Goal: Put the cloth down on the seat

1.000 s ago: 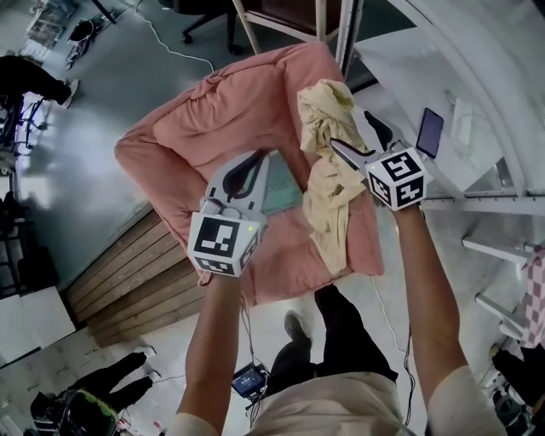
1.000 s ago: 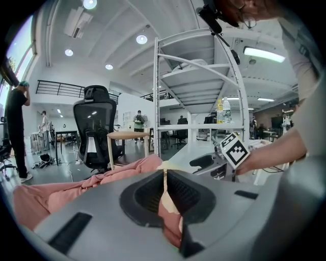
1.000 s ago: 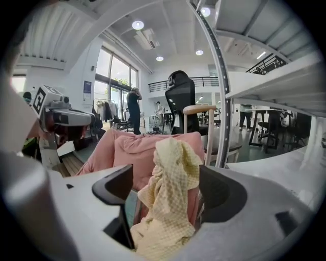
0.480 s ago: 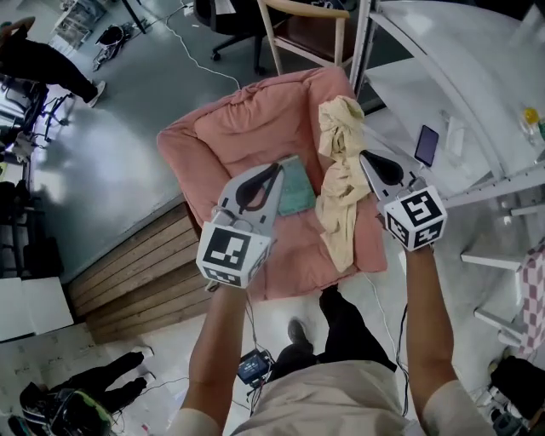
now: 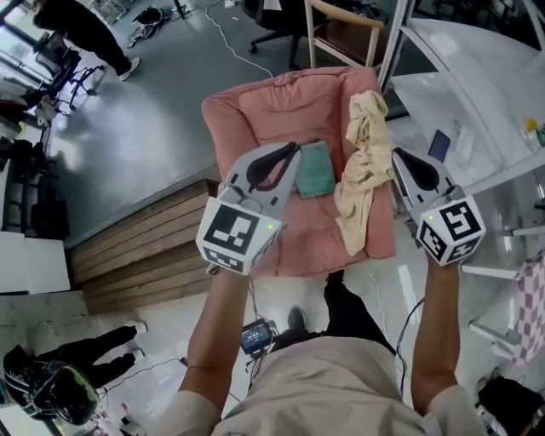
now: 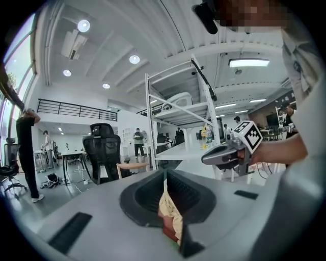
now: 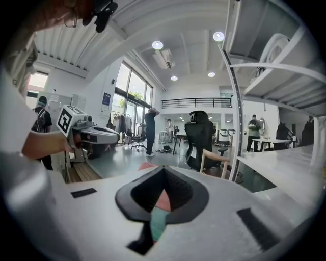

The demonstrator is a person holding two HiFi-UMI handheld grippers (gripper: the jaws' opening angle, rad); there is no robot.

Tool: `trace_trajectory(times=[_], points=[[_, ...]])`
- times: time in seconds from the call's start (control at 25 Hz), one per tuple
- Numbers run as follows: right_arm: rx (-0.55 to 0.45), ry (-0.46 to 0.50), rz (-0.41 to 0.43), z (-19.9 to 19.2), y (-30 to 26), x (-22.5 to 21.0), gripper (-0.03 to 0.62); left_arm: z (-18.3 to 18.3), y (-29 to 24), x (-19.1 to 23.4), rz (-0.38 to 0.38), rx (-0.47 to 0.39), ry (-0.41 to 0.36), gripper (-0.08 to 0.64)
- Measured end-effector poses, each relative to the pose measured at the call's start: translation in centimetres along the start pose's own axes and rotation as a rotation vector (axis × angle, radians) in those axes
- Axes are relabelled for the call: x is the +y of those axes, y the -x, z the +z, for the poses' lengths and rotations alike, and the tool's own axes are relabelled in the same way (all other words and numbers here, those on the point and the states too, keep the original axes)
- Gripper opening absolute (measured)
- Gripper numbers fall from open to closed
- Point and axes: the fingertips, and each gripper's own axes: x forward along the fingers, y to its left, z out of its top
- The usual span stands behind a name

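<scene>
A cream cloth [image 5: 364,166] lies crumpled over the right arm and right side of the pink cushioned seat [image 5: 281,111], hanging toward its front edge. A teal square item [image 5: 317,169] rests on the seat's middle. My left gripper [image 5: 294,150] hovers above the seat's front left, jaws shut, empty. My right gripper [image 5: 397,157] hangs just right of the cloth, apart from it, shut on nothing. In the left gripper view the closed jaws [image 6: 165,176] show a strip of cloth [image 6: 169,211] below. The right gripper view shows its shut jaws [image 7: 164,173] over the pink seat [image 7: 163,201].
A wooden platform [image 5: 136,251] lies left of the seat. A white table [image 5: 460,94] with a phone [image 5: 439,145] stands to the right, a wooden chair [image 5: 345,25] behind. A person [image 5: 77,21] stands at the far left. My legs are at the seat's front.
The right gripper, which was against the cloth, has drawn back to the right and is clear of it. Both grippers pulled back toward me; the cloth stays on the seat.
</scene>
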Motion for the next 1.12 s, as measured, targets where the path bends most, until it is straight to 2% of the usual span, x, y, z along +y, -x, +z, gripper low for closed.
trace_trajectory(times=[0.36,0.68,0.84,1.12], points=[[-0.037,0.065,0.066,6.5,5.1,7.3,-0.008,5.0,8.4,-1.8,0.039,-0.080,-0.073,0.021],[-0.068,0.123,0.097,11.7,9.8,13.4,-0.008,9.6,15.3,-4.0,0.039,-0.100,-0.068,0.021],[-0.057,0.160,0.095,12.4,11.6,15.7,-0.009,10.7,17.9,-5.1,0.042,-0.124,-0.070,0.021],[-0.050,0.161,0.085,12.5,14.5,18.4,-0.009,11.2,21.2,-7.4,0.017,-0.138,-0.080,0.021]])
